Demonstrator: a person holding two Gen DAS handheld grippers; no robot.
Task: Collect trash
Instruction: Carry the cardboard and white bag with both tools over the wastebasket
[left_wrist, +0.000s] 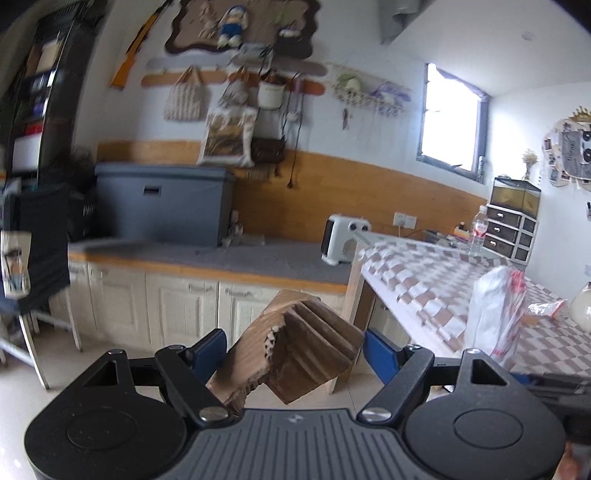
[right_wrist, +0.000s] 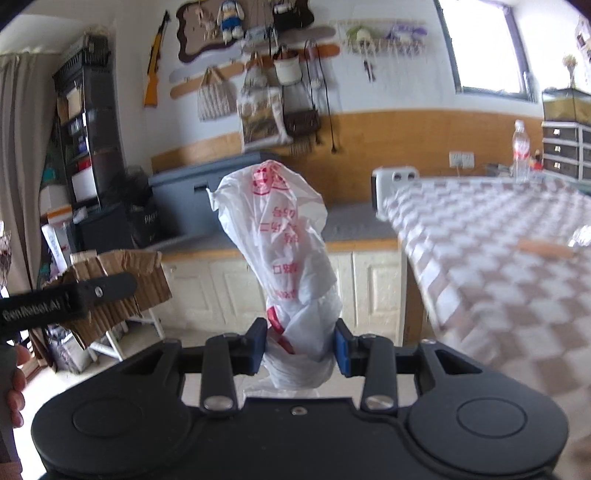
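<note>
In the left wrist view, the left claw (left_wrist: 291, 356) grips a torn, ridged brown cardboard piece (left_wrist: 295, 350) at lower centre. In the right wrist view, the right claw (right_wrist: 300, 349) pinches a crumpled white plastic bag (right_wrist: 284, 240) with red print, standing upright at centre.

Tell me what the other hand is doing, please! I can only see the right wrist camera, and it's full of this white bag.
Observer: The left gripper holds a torn cardboard piece between its blue fingers, up in the air.
Operator: Is there more trash on the table? My picture is all blurry there.
Observer: Yes. A crinkly clear wrapper with some red on it lies on the checkered table, just past your plastic bag.
Operator: Anything else next to it?
Observer: A round white thing sits at the picture's right edge; I cannot tell what it is.
</note>
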